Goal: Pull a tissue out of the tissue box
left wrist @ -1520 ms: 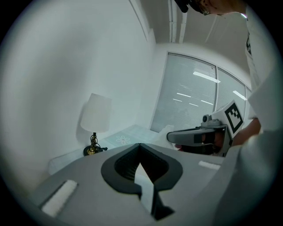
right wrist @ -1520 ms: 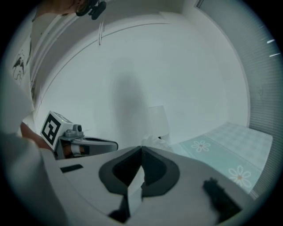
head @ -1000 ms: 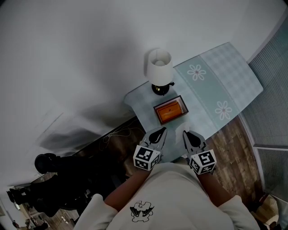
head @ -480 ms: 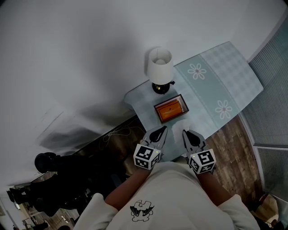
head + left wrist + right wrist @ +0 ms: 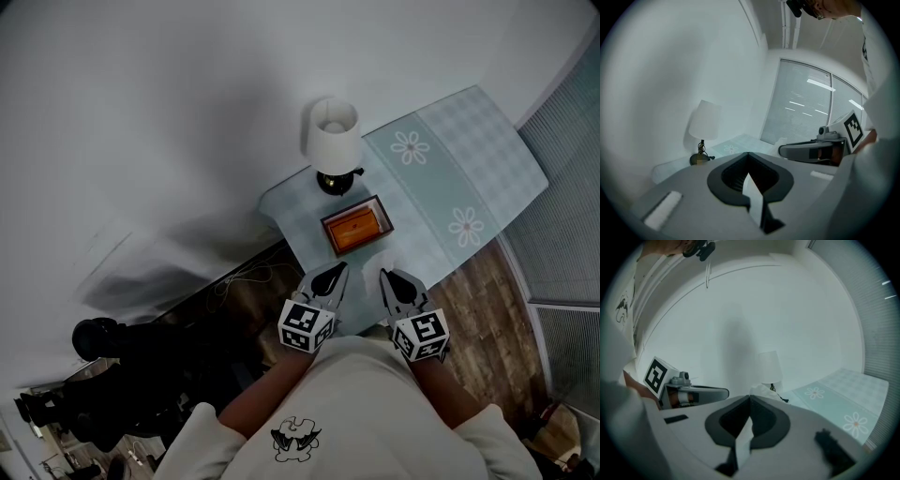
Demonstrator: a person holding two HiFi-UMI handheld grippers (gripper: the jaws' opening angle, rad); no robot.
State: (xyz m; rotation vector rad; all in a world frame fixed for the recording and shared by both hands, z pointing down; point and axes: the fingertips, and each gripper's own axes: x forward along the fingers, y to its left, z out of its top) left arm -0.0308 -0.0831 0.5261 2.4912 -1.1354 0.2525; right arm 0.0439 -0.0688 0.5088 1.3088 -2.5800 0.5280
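Note:
The tissue box [image 5: 356,228], orange on top with a dark frame, lies on the pale blue flowered table [image 5: 441,178] just in front of a white lamp [image 5: 333,141]. Both grippers hover side by side at the table's near edge, short of the box. My left gripper [image 5: 338,270] is shut with nothing in it, its tips meeting in the left gripper view [image 5: 748,153]. My right gripper [image 5: 385,275] is likewise shut and empty [image 5: 750,397]. Just past its tips in the right gripper view shows a white tuft of tissue [image 5: 761,390] in front of the lamp [image 5: 769,365].
The table stands against a white wall, with wooden floor [image 5: 487,300] below its near edge. Grey window blinds [image 5: 562,225] run along the right. Dark equipment [image 5: 103,342] and cables lie on the floor at the left.

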